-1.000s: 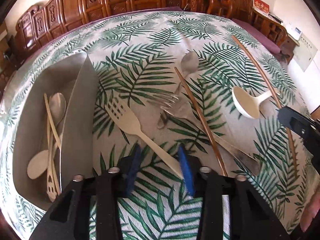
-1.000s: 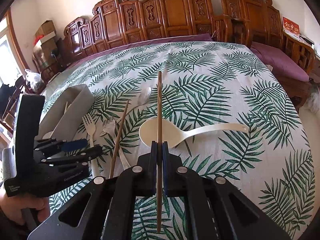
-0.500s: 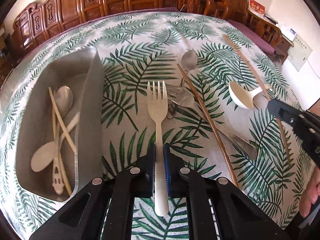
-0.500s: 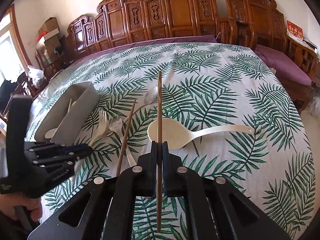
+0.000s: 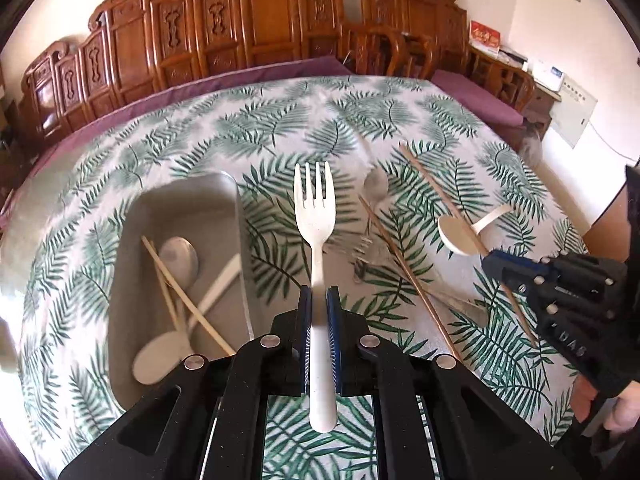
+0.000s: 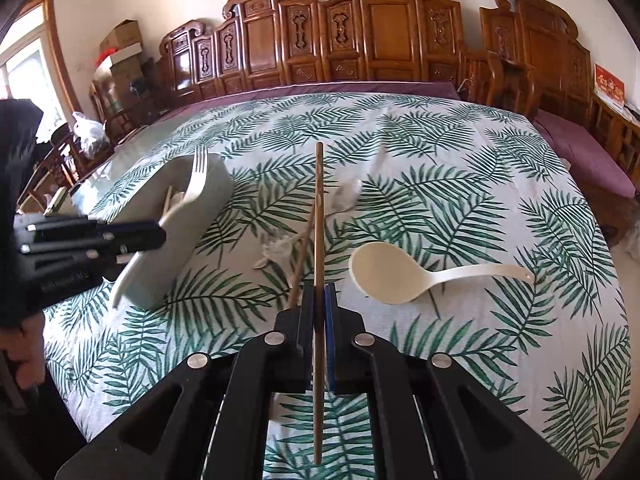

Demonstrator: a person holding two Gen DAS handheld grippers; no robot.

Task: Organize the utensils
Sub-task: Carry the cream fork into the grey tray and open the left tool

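Carved wooden chairs (image 6: 392, 36) line the back wall; the table (image 6: 460, 184) wears a palm-leaf cloth. My left gripper (image 5: 318, 304) has its blue pads pinched on the handle of a cream fork (image 5: 315, 216), tines pointing away, lifted clear of the cloth, just right of the grey tray (image 5: 240, 240). In the right wrist view that fork sits in front of the tray's near wall. Tray holds two spoons (image 5: 180, 258) and a pair of chopsticks (image 5: 180, 292), crossed in a heap. My right gripper (image 6: 318, 300) is pressed together on one brown chopstick (image 6: 319, 208), which runs straight out ahead and back between the fingers. Second chopstick (image 5: 408, 276) lies on the cloth, slanted, crossing a metal fork (image 5: 360, 248), with a metal spoon (image 5: 375, 186) just beyond. White ladle (image 6: 390, 274) lies on the cloth right of the held chopstick, bowl up, handle pointing right. Left wrist view is motion-blurred, so fine detail in the metal pile is unclear.
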